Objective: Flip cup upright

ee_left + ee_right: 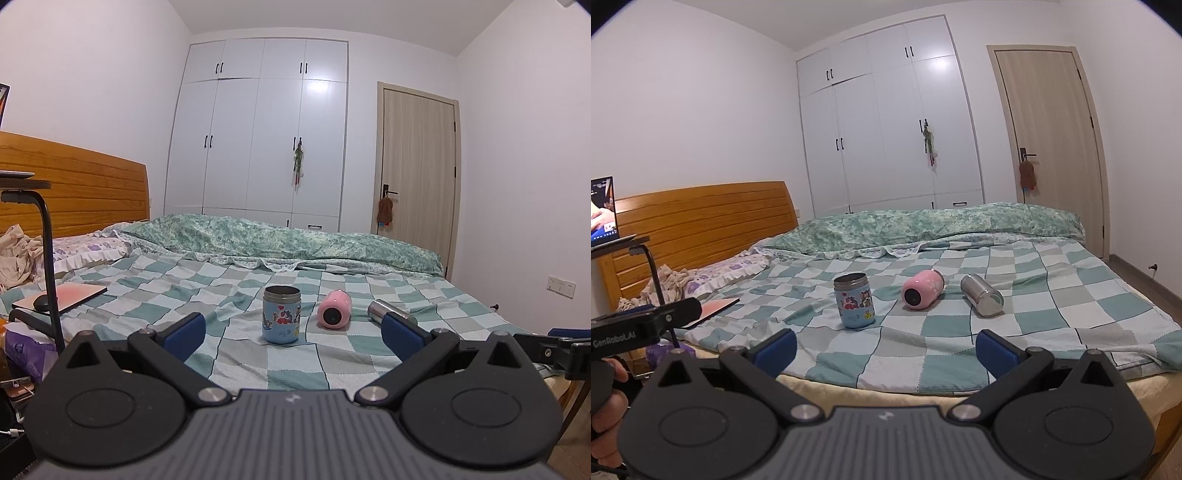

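Three cups are on the checkered bed sheet. A blue cartoon cup [281, 315] [854, 305] stands upright. A pink cup [334, 309] [922, 288] lies on its side with its base toward me. A steel cup [388, 311] [982, 295] lies on its side to the right of it. My left gripper [291, 338] is open and empty, short of the blue cup. My right gripper [884, 350] is open and empty over the bed's front edge, short of all cups.
A green quilt [923, 225] lies folded across the far side of the bed. A laptop stand [44, 236] and a pink pad [70, 295] are at the left. The wooden headboard [701, 218] is left, the wardrobe [886, 129] and door [1049, 140] behind.
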Available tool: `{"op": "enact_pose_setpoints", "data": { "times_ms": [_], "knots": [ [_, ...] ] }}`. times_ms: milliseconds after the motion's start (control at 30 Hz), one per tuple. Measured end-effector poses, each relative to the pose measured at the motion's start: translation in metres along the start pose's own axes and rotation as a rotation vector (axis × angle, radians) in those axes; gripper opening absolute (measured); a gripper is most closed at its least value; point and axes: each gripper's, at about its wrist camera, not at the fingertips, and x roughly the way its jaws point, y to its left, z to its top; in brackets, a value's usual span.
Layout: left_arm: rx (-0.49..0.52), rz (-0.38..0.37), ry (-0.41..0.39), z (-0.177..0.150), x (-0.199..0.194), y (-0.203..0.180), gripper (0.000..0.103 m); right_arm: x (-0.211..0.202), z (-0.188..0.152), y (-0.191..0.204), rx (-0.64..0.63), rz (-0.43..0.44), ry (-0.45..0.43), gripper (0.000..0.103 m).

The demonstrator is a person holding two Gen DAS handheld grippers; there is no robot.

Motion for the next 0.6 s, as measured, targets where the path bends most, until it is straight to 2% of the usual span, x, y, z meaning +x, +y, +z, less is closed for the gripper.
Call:
{"op": "enact_pose_setpoints", "data": {
  "times_ms": [300,533,600],
  "knots": [
    [-0.005,-0.001,0.020,-0.001,0.003,0.002,0.103,0.006,-0.001,-0.006,0.045,-0.002,0.021,0.103],
    [-0.020,0.016,0.049,-0.005,0.010,0.009,0.103,0.020,-0.010,-0.008,0.036,-0.006,0.067,0.103],
    [-0.029,0.021,0.052,-0.006,0.012,0.012,0.103,0.019,-0.009,-0.006,0.030,-0.006,0.055,0.103]
  ]
}}
